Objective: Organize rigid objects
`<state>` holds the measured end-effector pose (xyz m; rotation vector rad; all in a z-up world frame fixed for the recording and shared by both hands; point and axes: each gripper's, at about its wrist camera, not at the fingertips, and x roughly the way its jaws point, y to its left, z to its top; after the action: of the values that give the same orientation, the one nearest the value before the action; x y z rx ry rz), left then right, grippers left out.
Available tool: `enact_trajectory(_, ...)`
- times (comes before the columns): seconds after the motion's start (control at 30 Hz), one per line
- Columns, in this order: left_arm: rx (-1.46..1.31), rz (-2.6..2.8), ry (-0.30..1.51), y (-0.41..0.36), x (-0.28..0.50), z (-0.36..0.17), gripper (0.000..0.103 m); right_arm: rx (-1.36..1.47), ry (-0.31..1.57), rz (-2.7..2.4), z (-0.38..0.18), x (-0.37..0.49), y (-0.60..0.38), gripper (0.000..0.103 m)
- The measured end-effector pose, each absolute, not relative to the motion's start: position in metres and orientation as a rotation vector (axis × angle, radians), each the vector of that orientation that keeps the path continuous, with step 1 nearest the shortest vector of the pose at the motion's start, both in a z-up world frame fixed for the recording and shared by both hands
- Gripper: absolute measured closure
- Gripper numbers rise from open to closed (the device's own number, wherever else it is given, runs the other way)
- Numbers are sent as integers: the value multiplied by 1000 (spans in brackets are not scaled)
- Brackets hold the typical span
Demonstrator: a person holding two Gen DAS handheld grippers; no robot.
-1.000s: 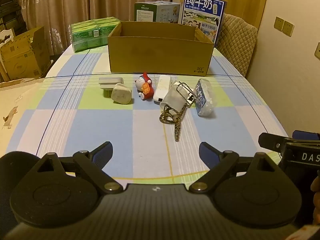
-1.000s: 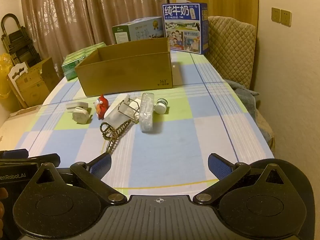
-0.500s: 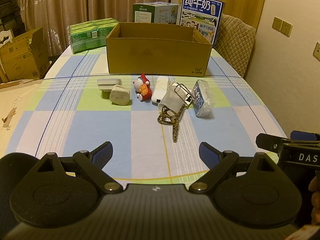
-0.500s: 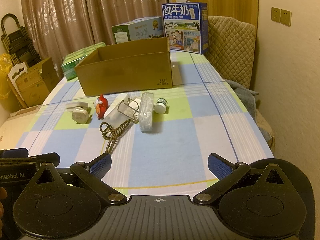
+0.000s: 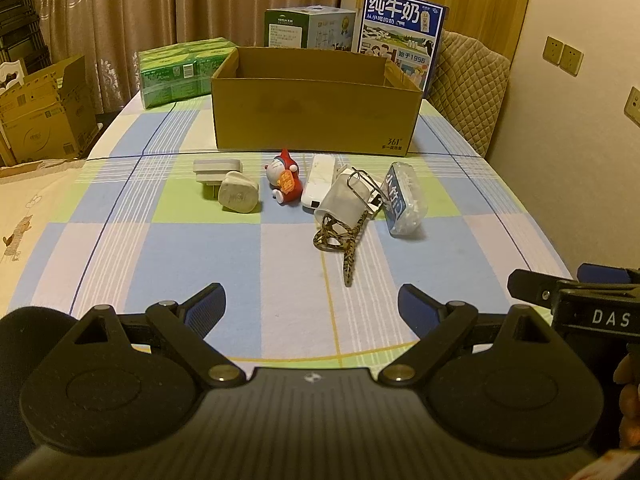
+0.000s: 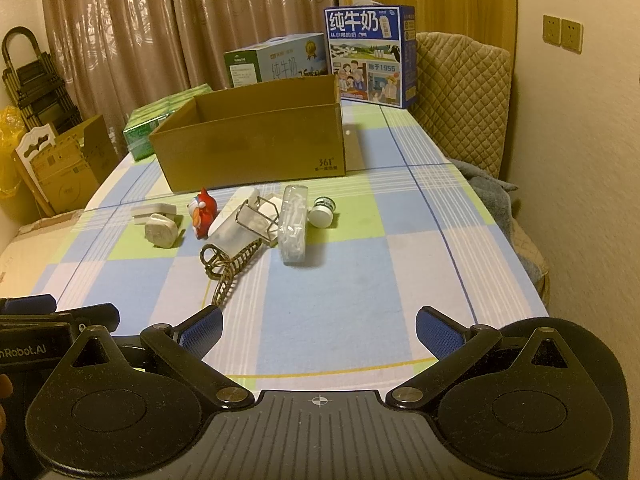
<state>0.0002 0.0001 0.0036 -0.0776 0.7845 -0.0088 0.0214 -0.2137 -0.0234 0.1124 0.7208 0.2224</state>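
Note:
An open cardboard box [image 5: 316, 120] [image 6: 256, 152] stands mid-table. In front of it lie two white plugs [image 5: 238, 197] [image 6: 162, 232], a red toy figure [image 5: 285, 178] [image 6: 204, 212], a white bar [image 5: 318, 182], a frosted cup with a wire clip [image 5: 344, 200] [image 6: 244, 224], a leopard-print hair clip [image 5: 340, 240] [image 6: 224, 264], a clear box of small white items [image 5: 404, 200] [image 6: 294, 224] and a small white-lidded jar [image 6: 322, 212]. My left gripper [image 5: 312, 308] and right gripper [image 6: 318, 330] both stand open and empty, well short of the objects.
Green tissue packs [image 5: 182, 70], a green-white carton [image 5: 308, 28] and a blue milk carton [image 5: 400, 36] stand behind the box. A quilted chair [image 6: 460, 92] is at the right, cardboard boxes [image 5: 40, 108] on the left. The checked tablecloth [image 5: 200, 248] covers the table.

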Motion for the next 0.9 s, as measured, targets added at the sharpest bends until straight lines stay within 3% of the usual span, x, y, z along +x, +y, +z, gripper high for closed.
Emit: enact_trajectory(0.9, -76, -11, 784, 0, 0, 3, 12, 112, 723, 223, -23, 23, -217, 2)
